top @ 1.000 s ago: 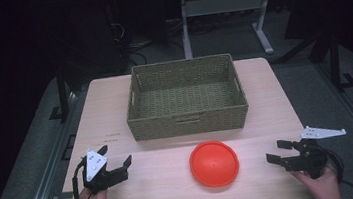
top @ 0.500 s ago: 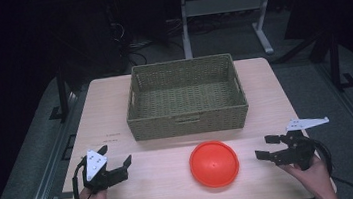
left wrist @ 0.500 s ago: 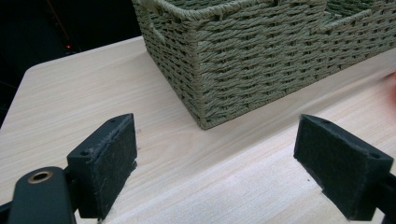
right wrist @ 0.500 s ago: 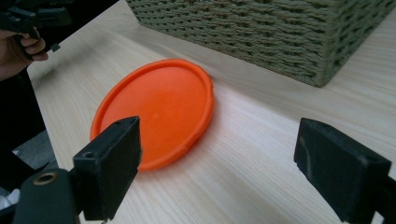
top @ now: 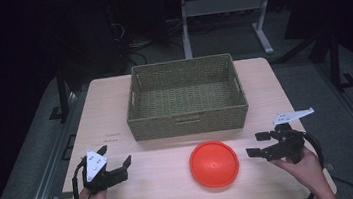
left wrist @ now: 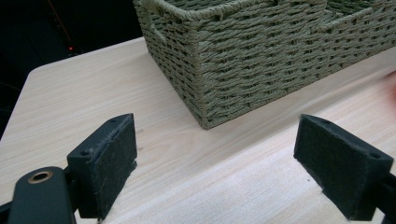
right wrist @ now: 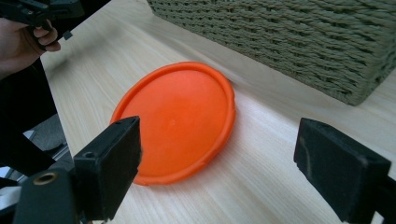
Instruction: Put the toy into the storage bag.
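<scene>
An orange round disc [top: 214, 163] lies flat on the wooden table [top: 165, 191], just in front of a woven green basket [top: 190, 123]. The same orange disc [right wrist: 175, 119] sits close ahead in the right gripper view. My right gripper [top: 258, 145] is open, a short way right of the disc and pointing at it, nothing between its pads [right wrist: 109, 163]. At the table's front left my left gripper [top: 115, 156] rests open, facing the basket's near corner [left wrist: 205, 93]; its pads [left wrist: 105, 161] hold nothing.
The basket looks empty inside [top: 187, 98]. A metal table frame [top: 224, 8] stands on the dark floor behind the table. The other hand [right wrist: 23, 39] with its gripper appears at the far left of the right gripper view.
My right gripper has moved left toward the orange disc and turned to face it. The left gripper has stayed where it was.
</scene>
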Demonstrator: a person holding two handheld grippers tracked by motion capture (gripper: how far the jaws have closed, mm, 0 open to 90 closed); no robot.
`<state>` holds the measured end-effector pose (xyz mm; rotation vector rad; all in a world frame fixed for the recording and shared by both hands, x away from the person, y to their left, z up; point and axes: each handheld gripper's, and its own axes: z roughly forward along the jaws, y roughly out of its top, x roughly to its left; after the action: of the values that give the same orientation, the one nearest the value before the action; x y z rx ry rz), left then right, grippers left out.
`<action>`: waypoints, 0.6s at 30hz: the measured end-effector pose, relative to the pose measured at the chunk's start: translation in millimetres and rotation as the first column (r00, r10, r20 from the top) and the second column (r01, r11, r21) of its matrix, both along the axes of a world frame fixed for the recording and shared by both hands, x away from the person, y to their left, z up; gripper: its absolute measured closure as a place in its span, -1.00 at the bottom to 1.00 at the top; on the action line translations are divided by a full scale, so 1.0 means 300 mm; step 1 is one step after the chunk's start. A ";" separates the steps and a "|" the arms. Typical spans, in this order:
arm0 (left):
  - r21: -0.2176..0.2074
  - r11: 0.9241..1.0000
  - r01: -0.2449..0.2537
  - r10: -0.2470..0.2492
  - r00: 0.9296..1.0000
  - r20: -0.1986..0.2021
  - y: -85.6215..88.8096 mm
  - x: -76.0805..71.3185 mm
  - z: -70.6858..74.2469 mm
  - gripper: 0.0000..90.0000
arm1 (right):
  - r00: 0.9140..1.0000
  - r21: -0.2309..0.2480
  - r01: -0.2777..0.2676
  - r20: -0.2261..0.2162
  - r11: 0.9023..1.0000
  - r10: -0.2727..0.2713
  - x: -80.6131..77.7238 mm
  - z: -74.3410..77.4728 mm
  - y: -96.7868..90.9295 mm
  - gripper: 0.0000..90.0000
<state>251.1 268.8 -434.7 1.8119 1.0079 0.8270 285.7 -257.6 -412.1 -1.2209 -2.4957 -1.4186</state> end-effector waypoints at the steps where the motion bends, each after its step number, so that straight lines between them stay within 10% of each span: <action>1: 0.004 1.000 0.002 -0.002 1.000 -0.003 0.000 0.001 0.000 -0.72 | 1.000 -0.001 -0.005 -0.001 1.000 0.005 0.002 0.003 0.006 -0.68; 18: 0.007 1.000 0.003 -0.003 1.000 0.000 0.001 0.000 0.001 -0.72 | 0.997 -0.034 -0.074 -0.022 0.997 0.074 0.028 0.025 0.113 -0.68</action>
<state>251.1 269.0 -434.3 1.8184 1.0035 0.8300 294.1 -223.7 -404.6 -1.1297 -2.5338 -1.3440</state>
